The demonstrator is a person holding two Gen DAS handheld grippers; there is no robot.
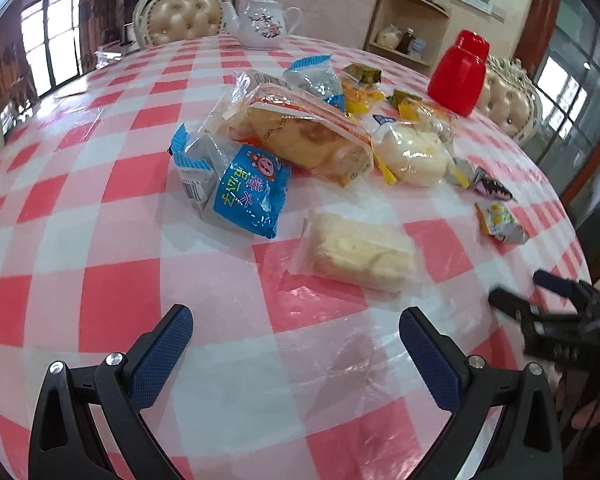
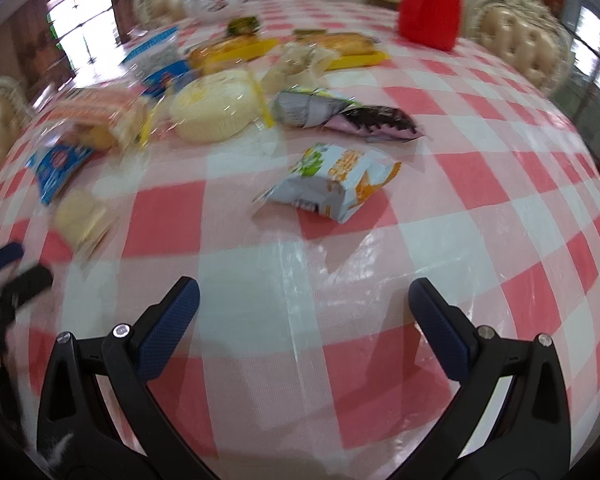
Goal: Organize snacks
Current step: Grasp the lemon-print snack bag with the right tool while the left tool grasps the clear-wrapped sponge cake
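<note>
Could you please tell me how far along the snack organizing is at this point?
Nothing looks sorted yet: the snacks, such as the blue packet and the clear-wrapped cake, lie scattered loosely on the checkered table. Nothing is in hand: the left gripper and the right gripper are both open and empty. All the sorting remains.

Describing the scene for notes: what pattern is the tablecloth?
Pink-red and white checks on the tablecloth, clearest in the left wrist view.

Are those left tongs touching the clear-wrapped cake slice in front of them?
Apart. The left wrist view shows bare checkered tablecloth between the open left tongs and the wrapped cake slice.
</note>
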